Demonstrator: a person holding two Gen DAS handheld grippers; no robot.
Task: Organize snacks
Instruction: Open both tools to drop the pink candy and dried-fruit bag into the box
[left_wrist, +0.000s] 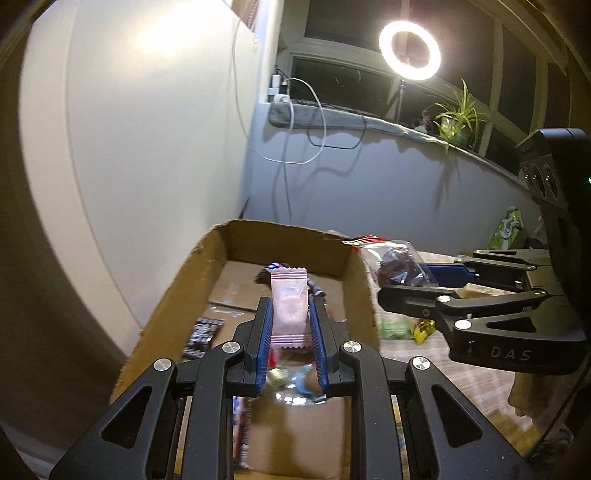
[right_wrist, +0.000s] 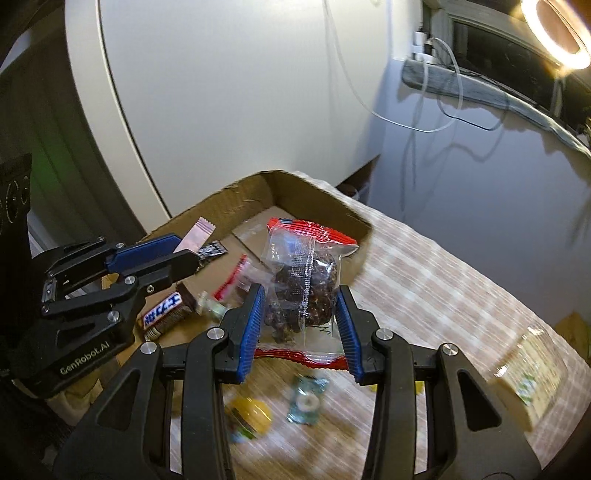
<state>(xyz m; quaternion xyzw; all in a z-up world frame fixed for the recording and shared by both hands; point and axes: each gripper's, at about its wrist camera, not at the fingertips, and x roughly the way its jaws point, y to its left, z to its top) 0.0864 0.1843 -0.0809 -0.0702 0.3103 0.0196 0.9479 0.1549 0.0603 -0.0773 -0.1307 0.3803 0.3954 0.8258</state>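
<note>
- My left gripper (left_wrist: 290, 325) is clenched on a small pink sachet with crimped ends (left_wrist: 289, 310); the blue pads press it from both sides and it stands upright between them.
- This sachet hangs above the open brown cardboard box (left_wrist: 177, 295), near its left side as the left wrist view shows it.
- My right gripper (right_wrist: 300, 317) is grasping a clear plastic bag of dark brown snacks with red sealed edges (right_wrist: 304, 284); the pads hold the bag at its two sides and the red bottom edge hangs below the fingers.
- In the right wrist view this bag is over the near right edge of the box, partly above the table with the pale checked cloth (right_wrist: 424, 280).
- Inside the box I see a small black packet with white print (left_wrist: 204, 336) on the left part of the floor, and a brown chocolate bar with blue letters on white (right_wrist: 166, 310) at the near left side.
- A red and clear wrapper (right_wrist: 236, 278) also lies in the box, just beside the held bag.
- On the cloth, near to me, lie a round yellow snack (right_wrist: 249, 419) and a clear wrapper with a white ring candy (right_wrist: 306, 400); both are blurred.
- At the right of the table there is a clear packet with green print (right_wrist: 524, 373), well apart from the box.
- A bright ring lamp (left_wrist: 409, 50) stands far behind, near a green plant in a pot (left_wrist: 458, 118) on the window ledge.
</note>
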